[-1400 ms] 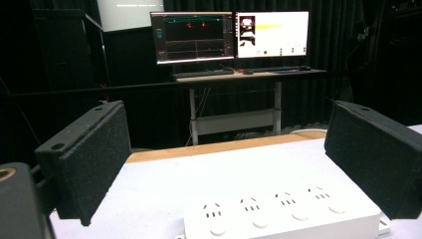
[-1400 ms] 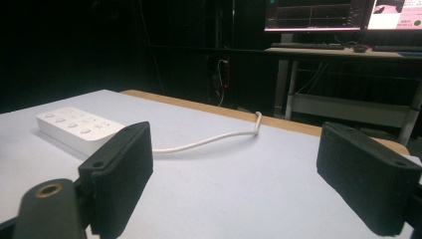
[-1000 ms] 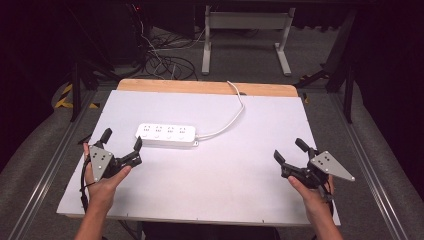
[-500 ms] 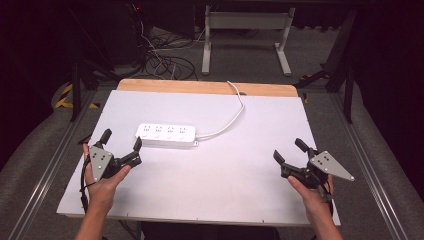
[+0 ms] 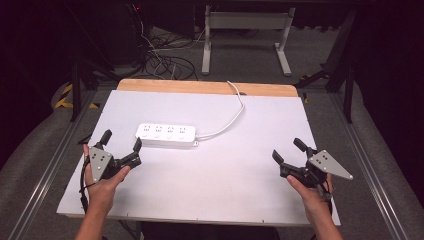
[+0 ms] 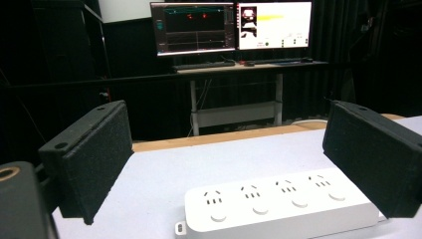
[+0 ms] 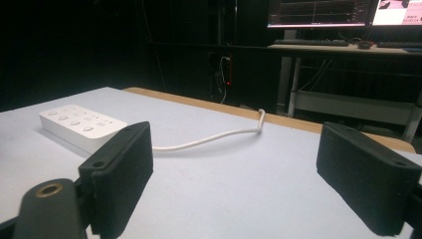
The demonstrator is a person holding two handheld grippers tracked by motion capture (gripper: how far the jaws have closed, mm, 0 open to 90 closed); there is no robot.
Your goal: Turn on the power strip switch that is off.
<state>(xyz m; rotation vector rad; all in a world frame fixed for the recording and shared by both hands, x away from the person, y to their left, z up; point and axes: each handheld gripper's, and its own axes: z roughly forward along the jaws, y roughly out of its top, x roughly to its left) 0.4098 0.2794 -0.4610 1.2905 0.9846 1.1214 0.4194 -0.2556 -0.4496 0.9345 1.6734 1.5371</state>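
Dark walls and black drapes close round your white counter (image 5: 210, 175), with a tangle of cables (image 5: 162, 62) on the floor beyond its wooden far edge and a white-legged desk (image 5: 245, 25) behind that; two lit monitors (image 6: 231, 25) sit on it in the left gripper view.

Your left tool (image 5: 120, 145) rests near the left edge, its jaws spread wide and holding nothing. Just beyond it lies the white power strip (image 5: 166, 134), flat on the counter in the left half, sockets up. Its long axis runs left to right across the counter, and nothing stands between the strip and that tool. In the left gripper view the strip (image 6: 278, 206) sits squarely between the two pads, close but untouched.

From the strip's right end the white cord (image 5: 231, 116) curves away and runs off over the far edge.

Your right tool (image 5: 289, 151) waits near the right edge, well apart from the strip, jaws likewise wide and empty.

Against the frame from a second ago, both tools and the strip lie in the same places.
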